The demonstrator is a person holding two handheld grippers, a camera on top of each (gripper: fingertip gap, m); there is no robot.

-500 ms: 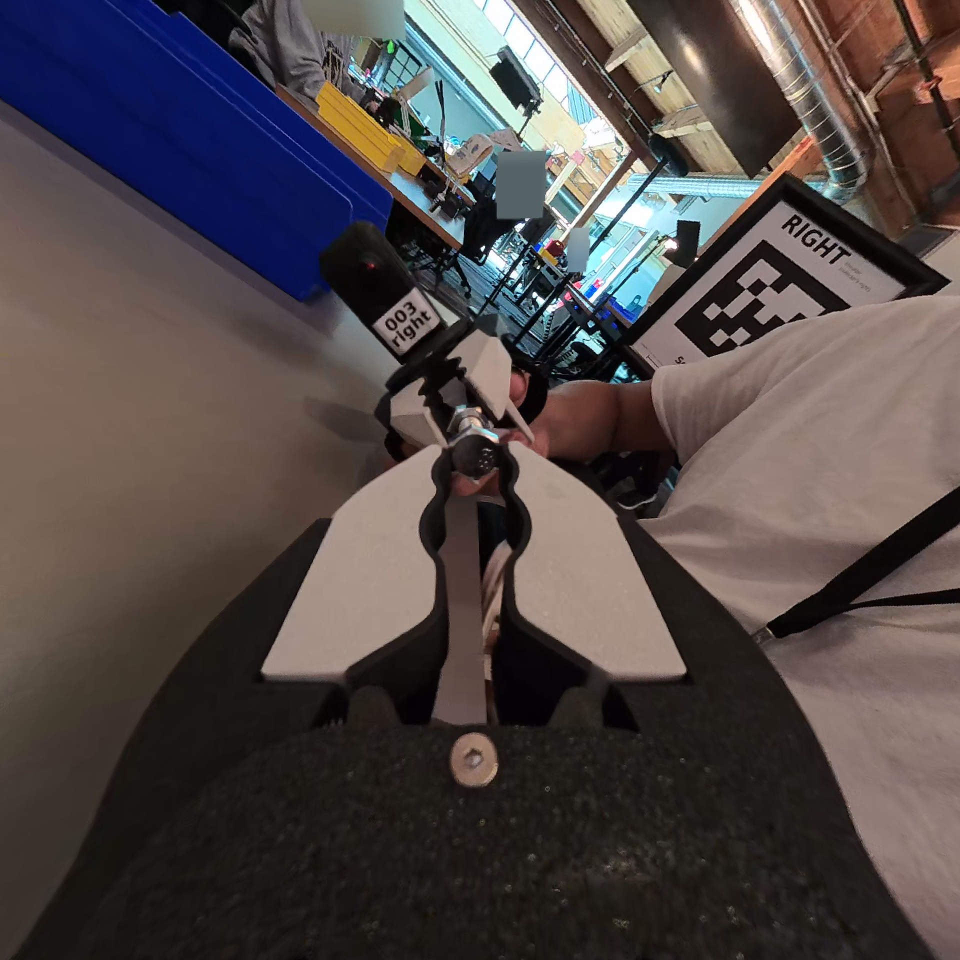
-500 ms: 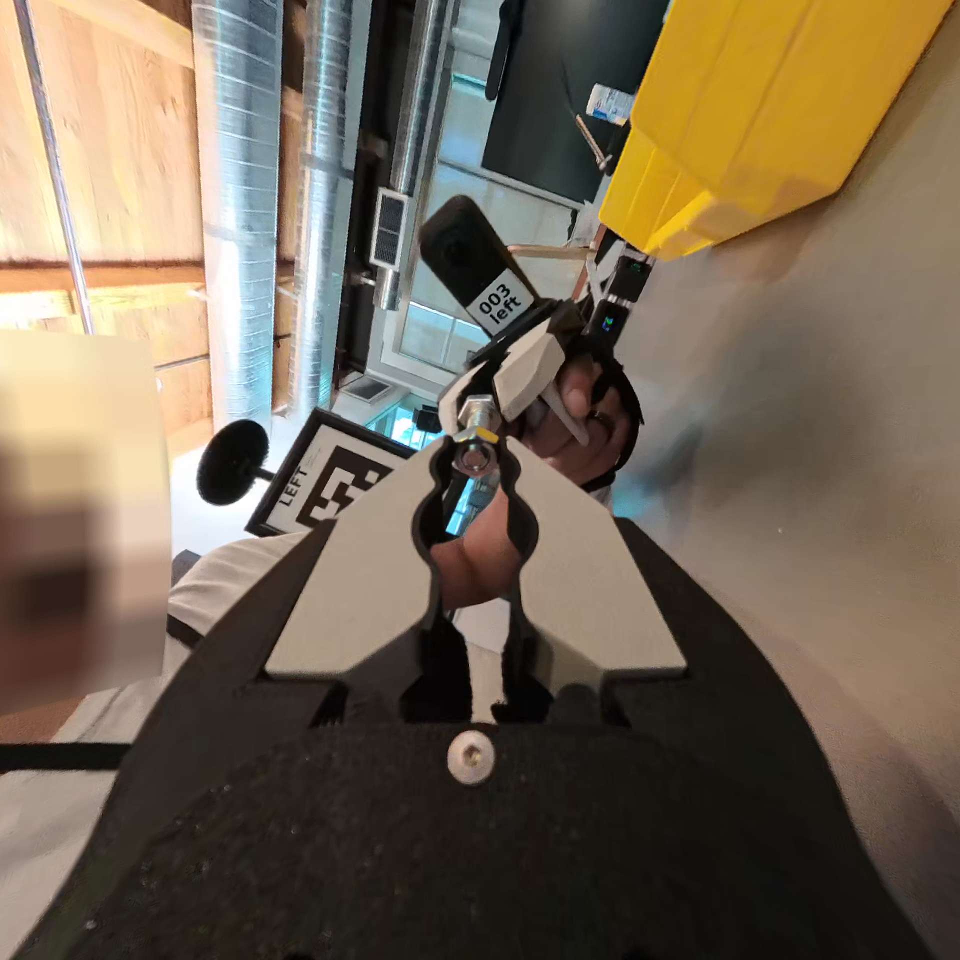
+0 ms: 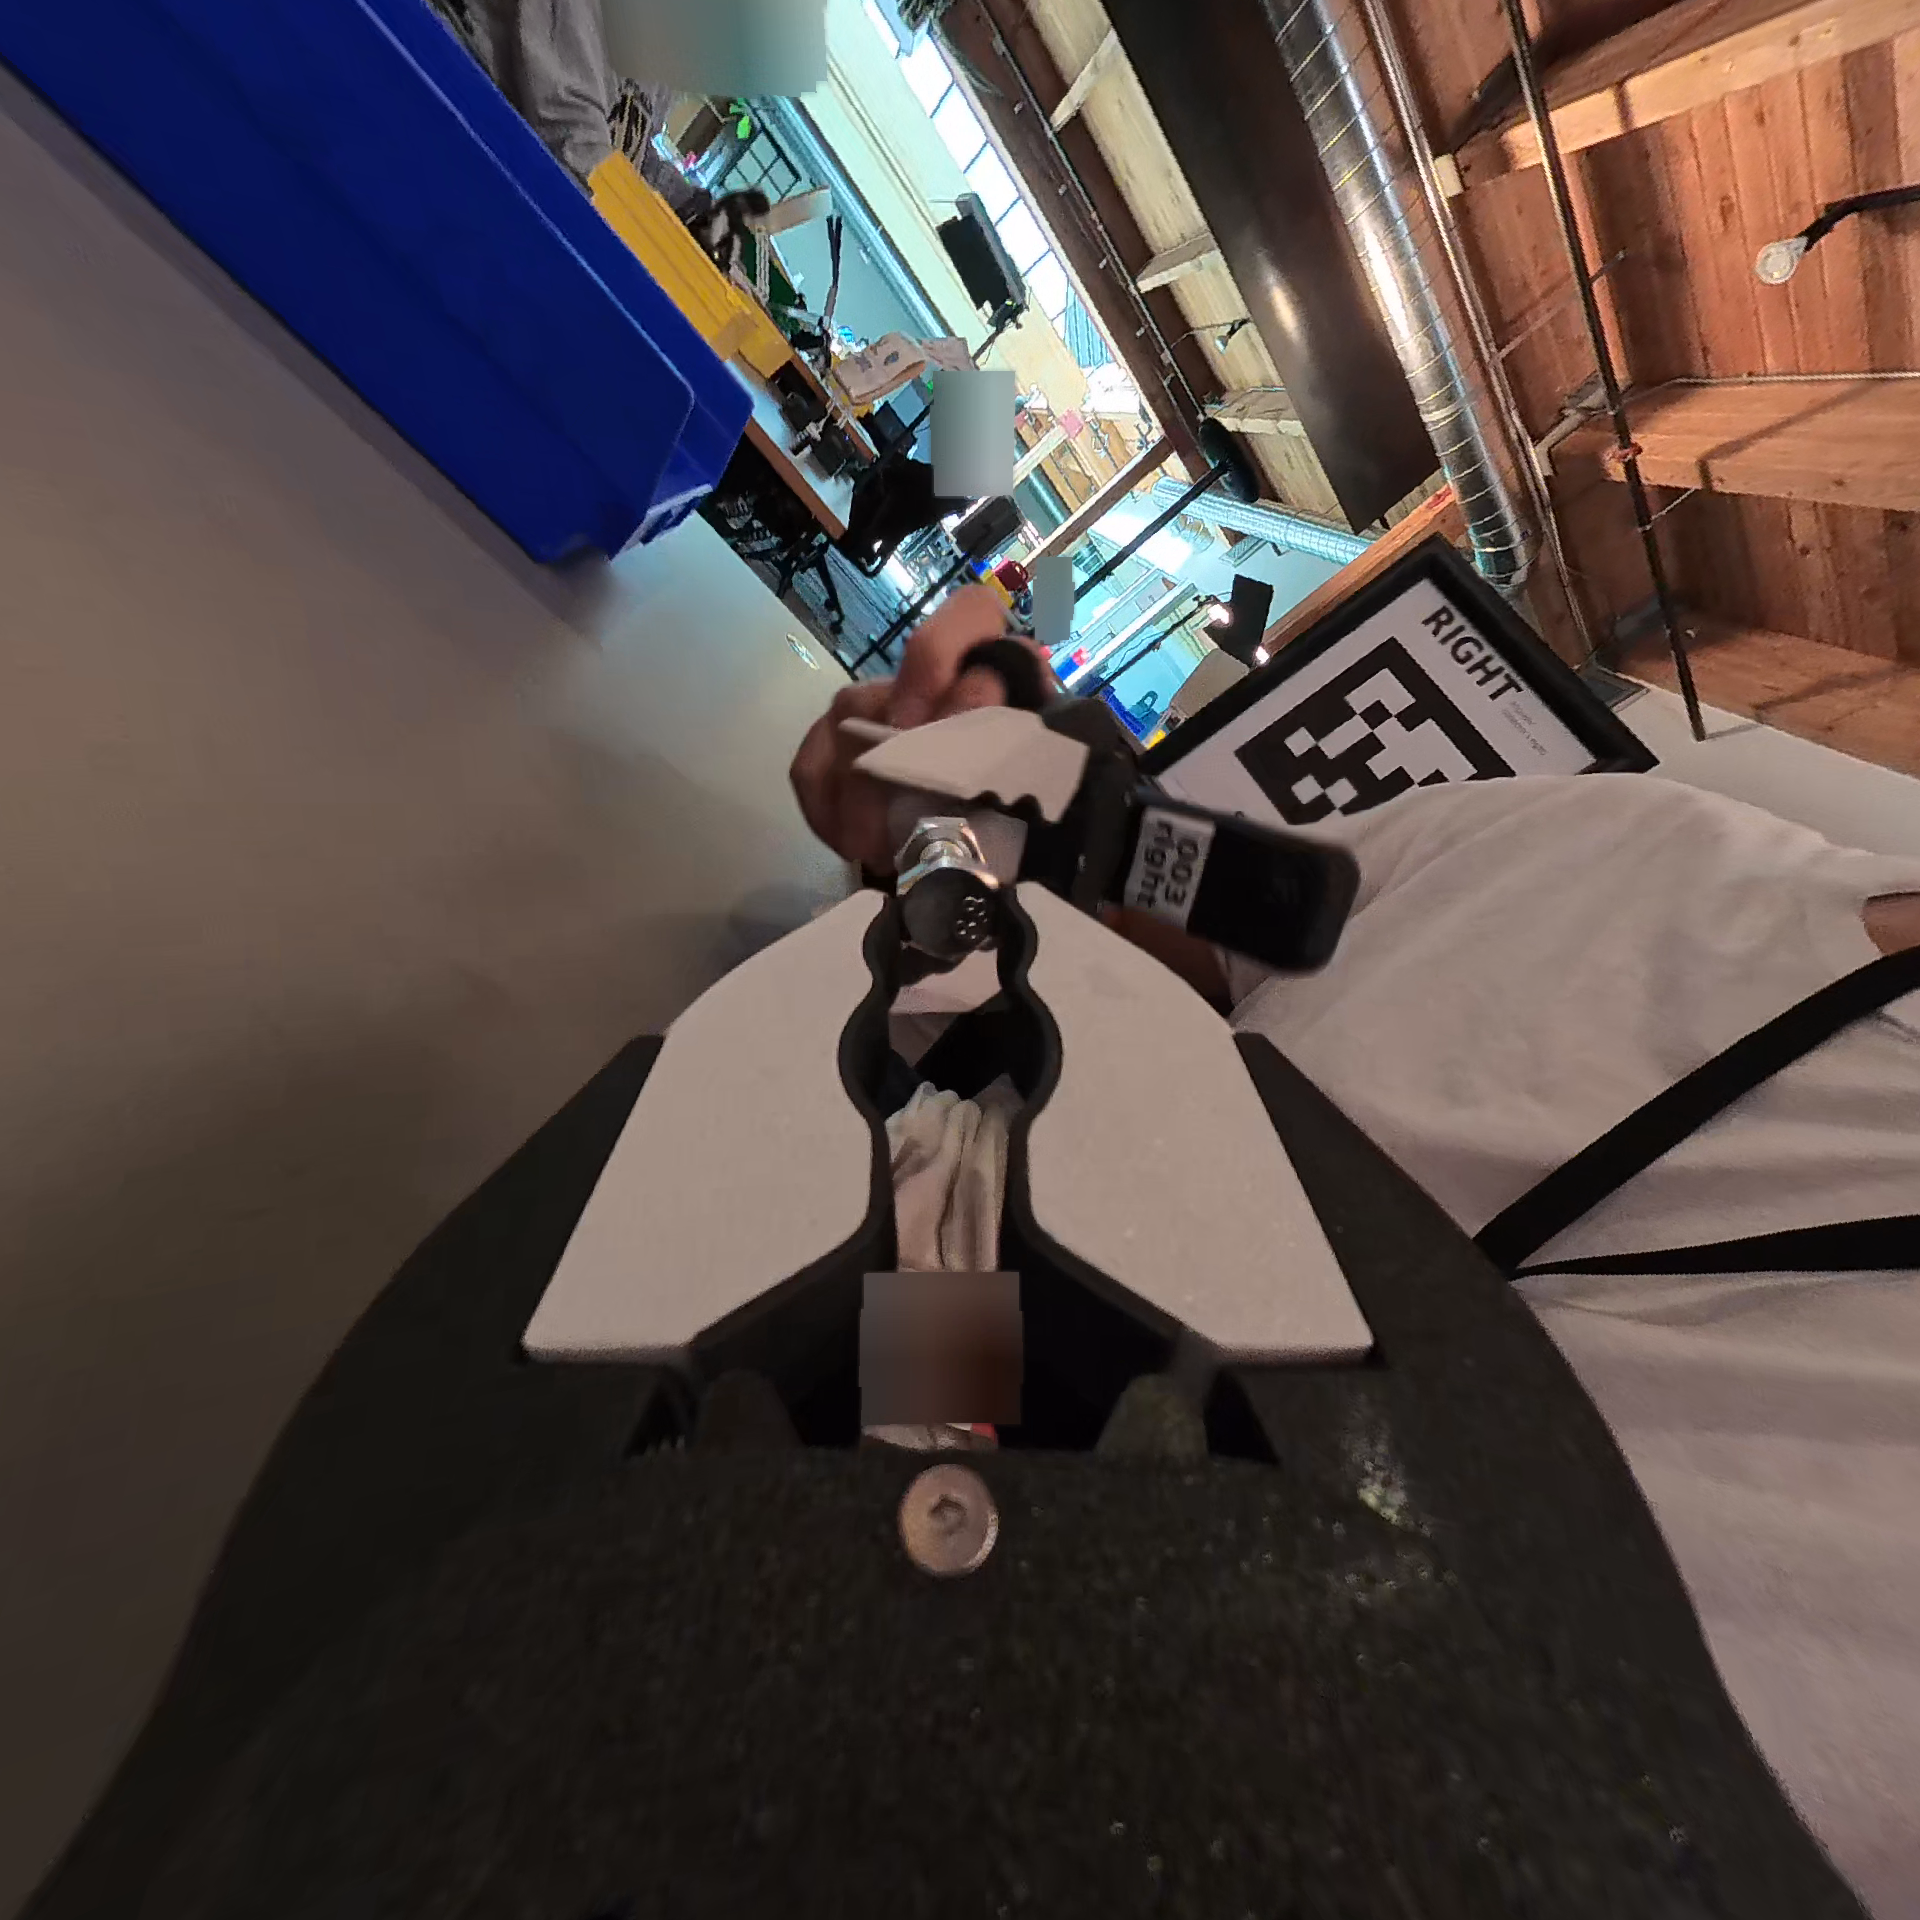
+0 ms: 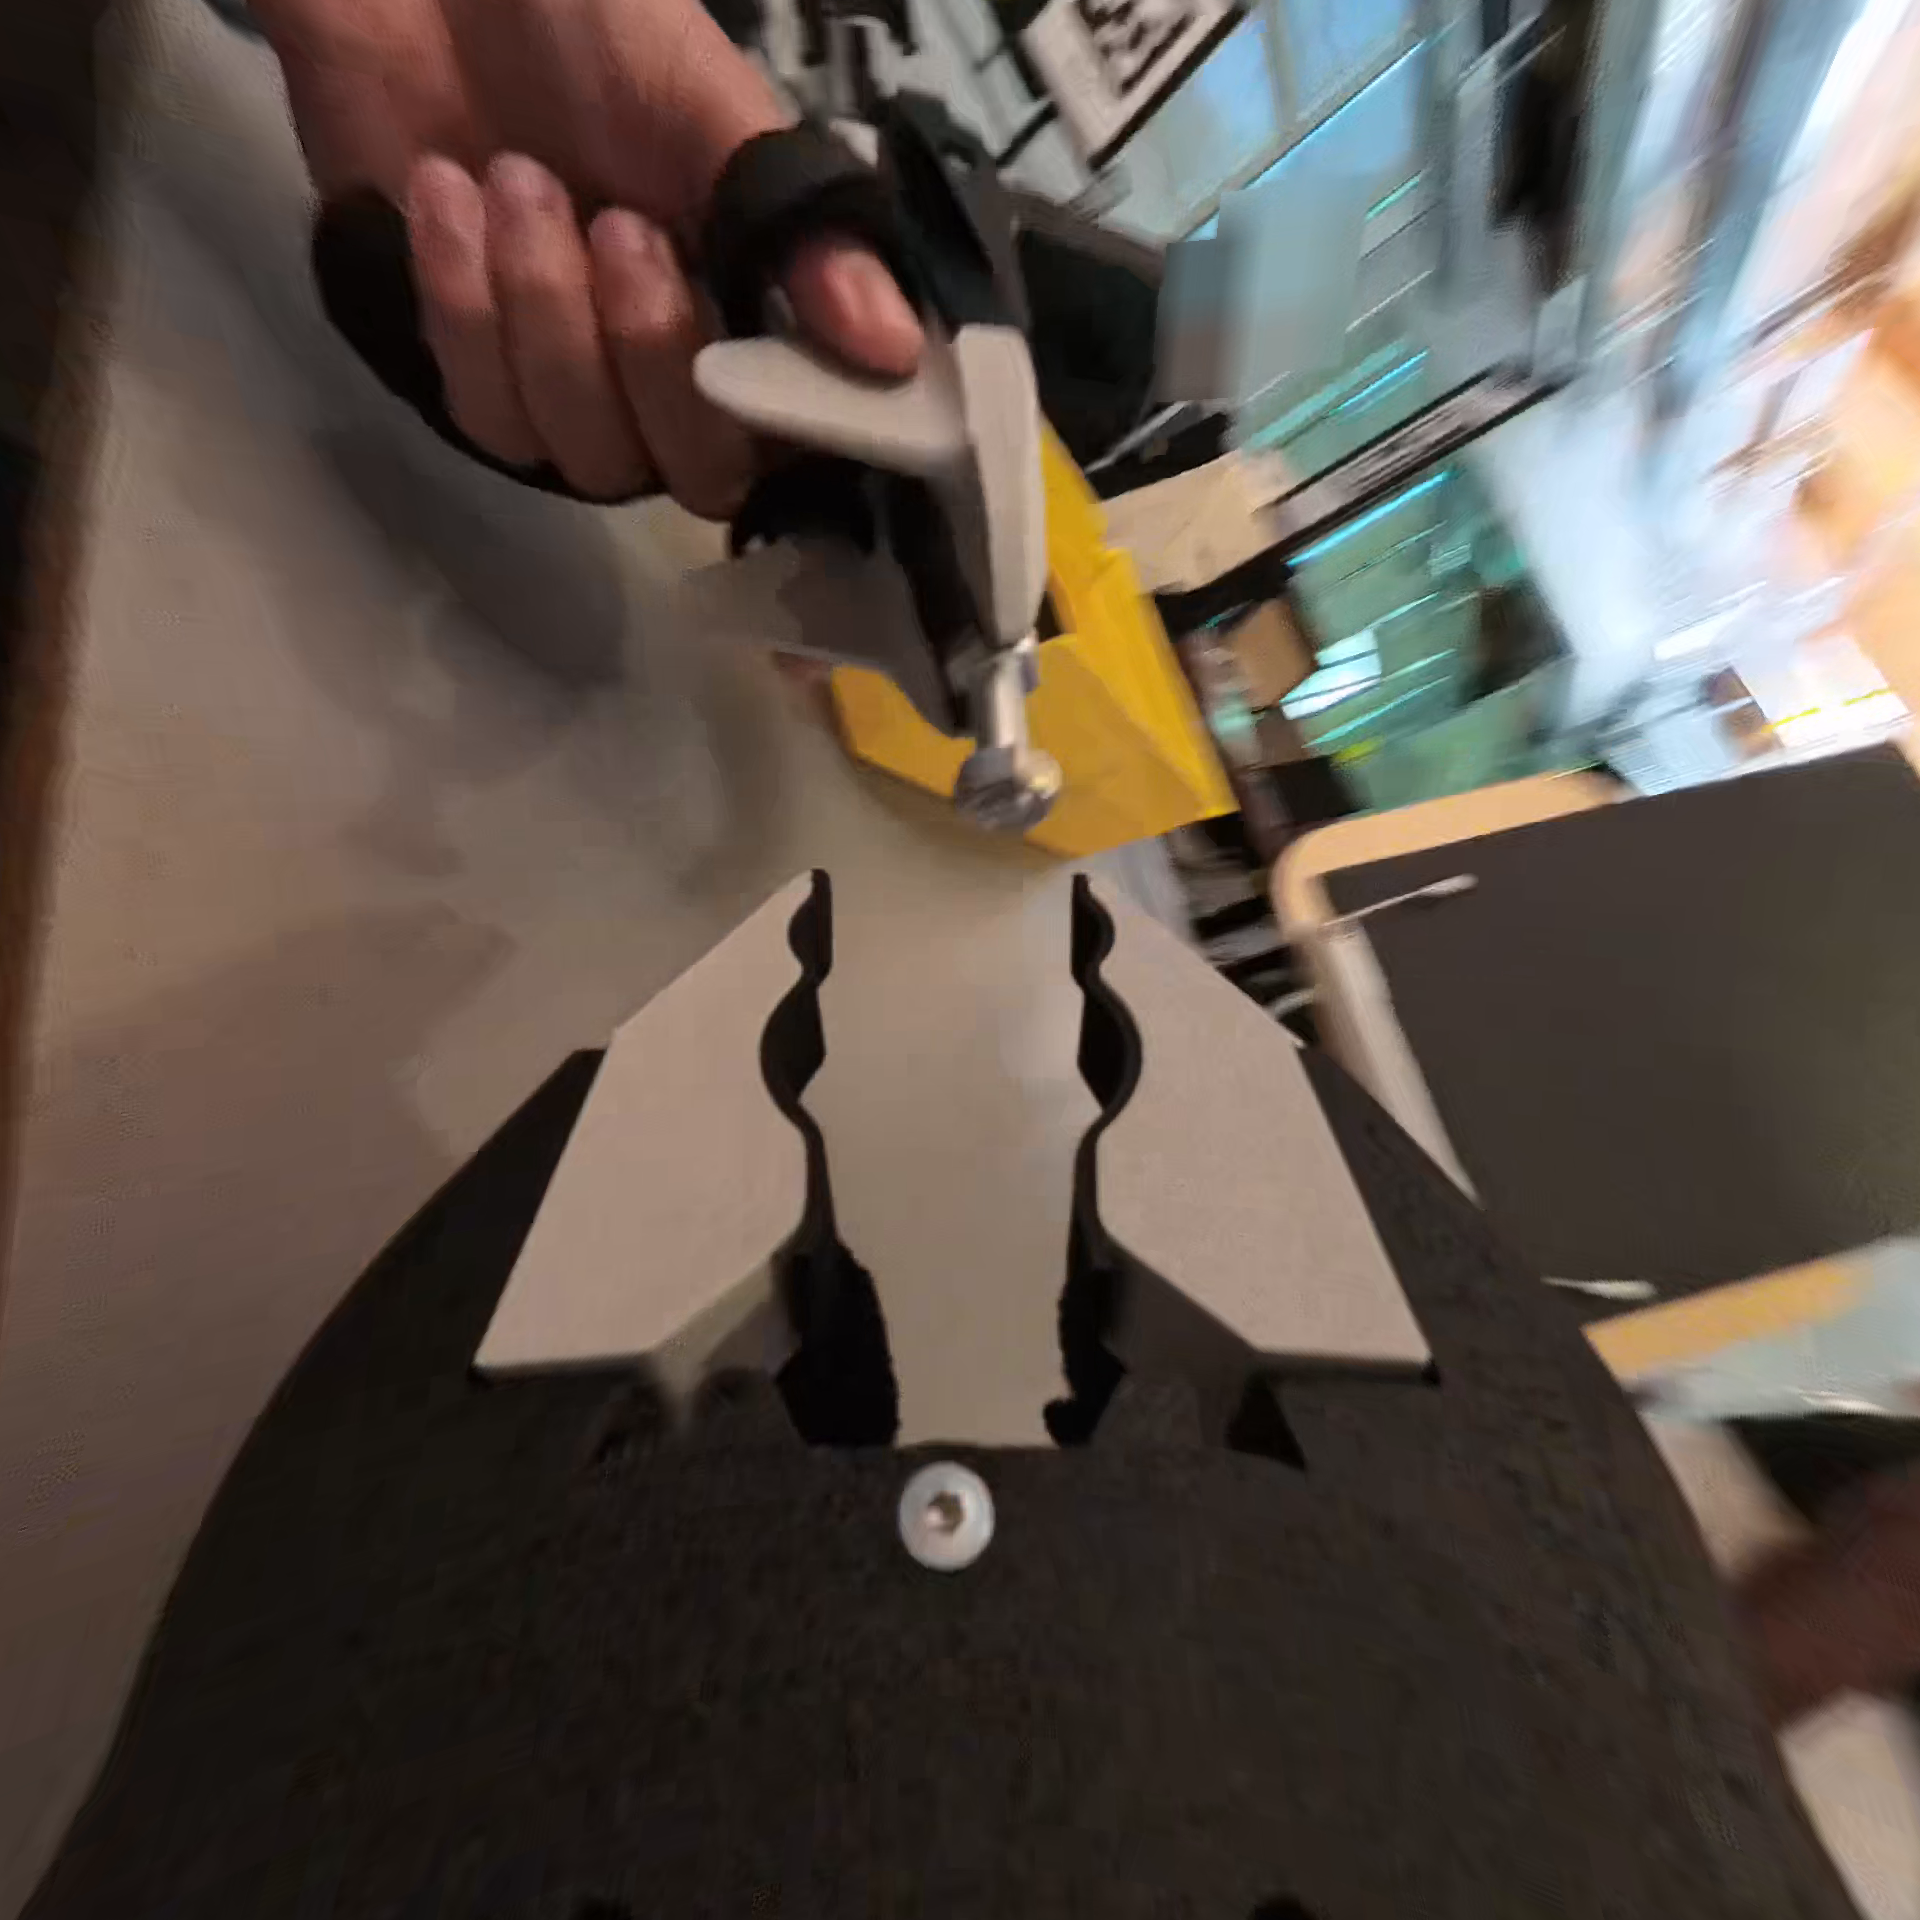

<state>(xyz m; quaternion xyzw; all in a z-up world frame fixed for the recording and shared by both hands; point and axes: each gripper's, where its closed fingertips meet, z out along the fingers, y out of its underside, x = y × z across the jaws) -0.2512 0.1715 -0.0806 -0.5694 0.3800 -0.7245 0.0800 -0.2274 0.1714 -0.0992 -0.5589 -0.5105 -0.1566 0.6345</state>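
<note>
Jaws of the left gripper point(image 3: 948, 914) are pinched nearly together at their tips on the head of a steel bolt point(image 3: 951, 923), with only that head filling the gap. Far left in this view, a blue bin point(image 3: 364, 260) sits on the pale desk point(image 3: 260, 831).

The bolt's long axis runs straight out from the left jaws toward the right gripper point(image 4: 951, 894), and a nut point(image 3: 935, 840) sits on the shank at its free end. The right wrist view is blurred. It shows the right jaws spread wide and holding nothing, with the nut end just beyond their tips, a little right of the gap and not touching. From the left view one grey finger of the right gripper lies beside the nut; whether they touch I cannot tell.

A hand point(image 4: 582, 343) grips the left gripper's handle, and a yellow bin point(image 4: 1122, 727) lies behind the bolt. Far right stands a framed marker board point(image 3: 1403, 727).
</note>
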